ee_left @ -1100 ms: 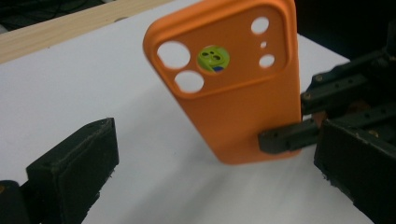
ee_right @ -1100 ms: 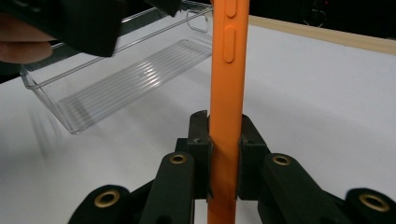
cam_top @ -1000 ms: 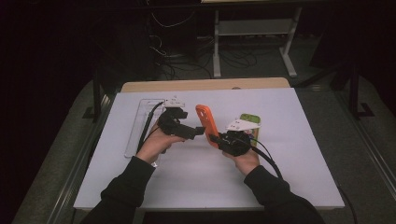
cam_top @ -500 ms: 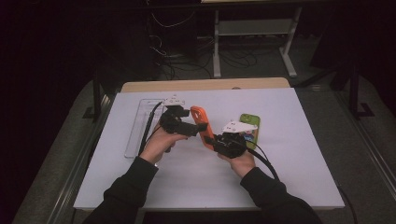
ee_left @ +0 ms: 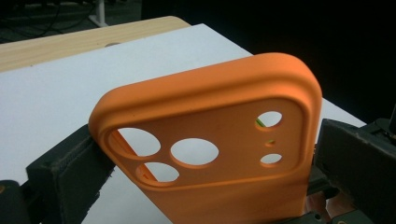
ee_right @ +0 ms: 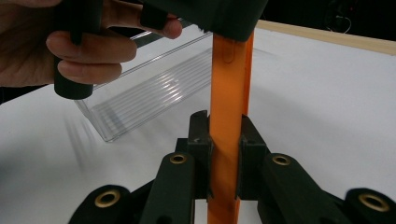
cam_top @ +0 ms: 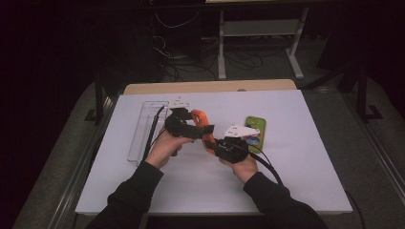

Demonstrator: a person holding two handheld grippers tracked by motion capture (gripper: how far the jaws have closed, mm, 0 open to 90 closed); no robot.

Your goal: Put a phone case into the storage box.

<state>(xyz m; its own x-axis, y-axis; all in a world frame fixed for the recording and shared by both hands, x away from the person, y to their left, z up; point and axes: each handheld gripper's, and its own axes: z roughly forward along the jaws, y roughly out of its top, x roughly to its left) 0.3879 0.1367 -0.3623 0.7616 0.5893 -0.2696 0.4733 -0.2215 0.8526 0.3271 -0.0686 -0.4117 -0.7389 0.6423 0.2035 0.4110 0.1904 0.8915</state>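
An orange phone case is held in the air between both grippers over the middle of the white table. My left gripper spans the case's width near its camera cut-outs; in the left gripper view the case sits between both jaws, each touching an edge. My right gripper is shut on the case's thin wall, seen edge-on in the right gripper view, where the case is clamped between the pads. A green phone lies flat to the right of the hands.
A clear plastic tray lies on the left part of the table; it also appears behind the case as the tray. The person's left hand holds the other gripper's handle. A wooden edge runs along the table's far side.
The right hand and the case have shifted a little to the left, closer to the left gripper. The case now leans lower. The left hand has stayed put.
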